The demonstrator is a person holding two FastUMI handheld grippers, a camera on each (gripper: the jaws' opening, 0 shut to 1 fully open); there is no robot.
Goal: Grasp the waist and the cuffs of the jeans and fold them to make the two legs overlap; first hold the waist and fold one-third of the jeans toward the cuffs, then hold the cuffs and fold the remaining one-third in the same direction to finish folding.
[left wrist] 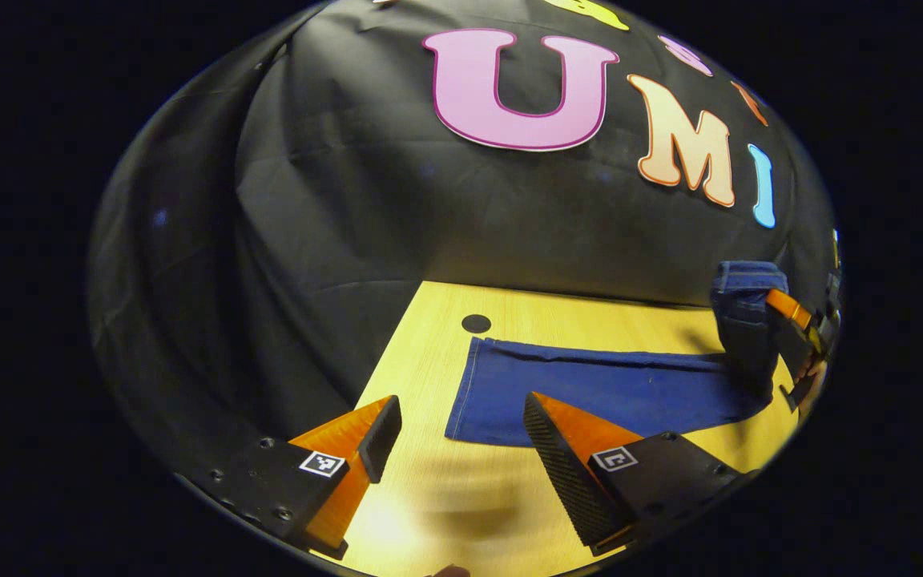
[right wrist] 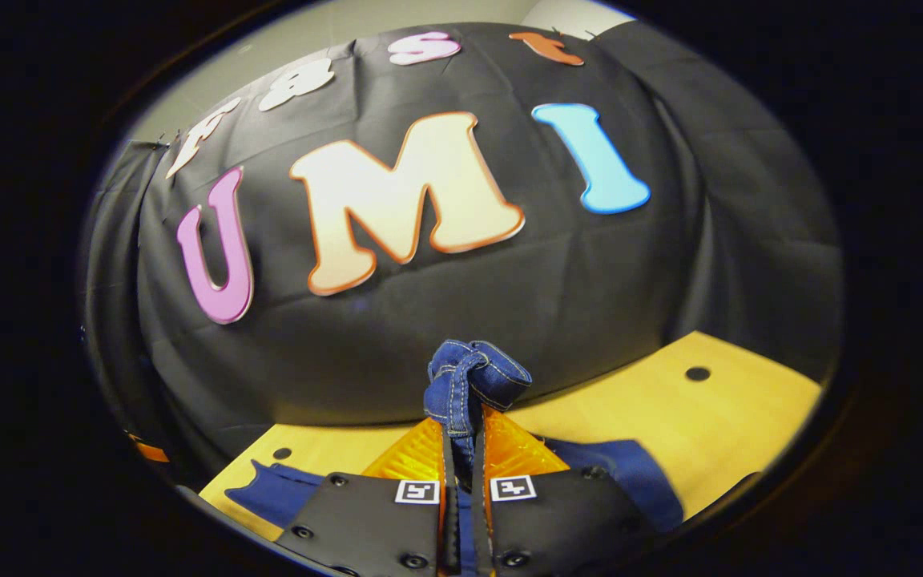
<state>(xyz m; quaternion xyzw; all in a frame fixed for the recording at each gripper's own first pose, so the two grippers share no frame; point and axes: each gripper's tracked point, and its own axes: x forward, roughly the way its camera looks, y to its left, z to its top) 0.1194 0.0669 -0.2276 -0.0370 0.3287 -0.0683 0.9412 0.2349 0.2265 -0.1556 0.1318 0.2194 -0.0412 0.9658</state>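
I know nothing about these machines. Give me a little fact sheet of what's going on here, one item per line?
Garment: blue jeans, mostly flat on the table
Surface: light wooden table
Left gripper: open, hovering by the cuff end, holding nothing
Right gripper: shut on a bunched bit of denim, lifted off the table
Lifted part: looks like the waist end, though I cannot be sure
Fold progress: no finished fold visible yet

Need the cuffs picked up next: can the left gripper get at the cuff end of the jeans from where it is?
Probably yes. The left gripper is open just short of the jeans, whose cuff edge lies flat on the table, nothing between.
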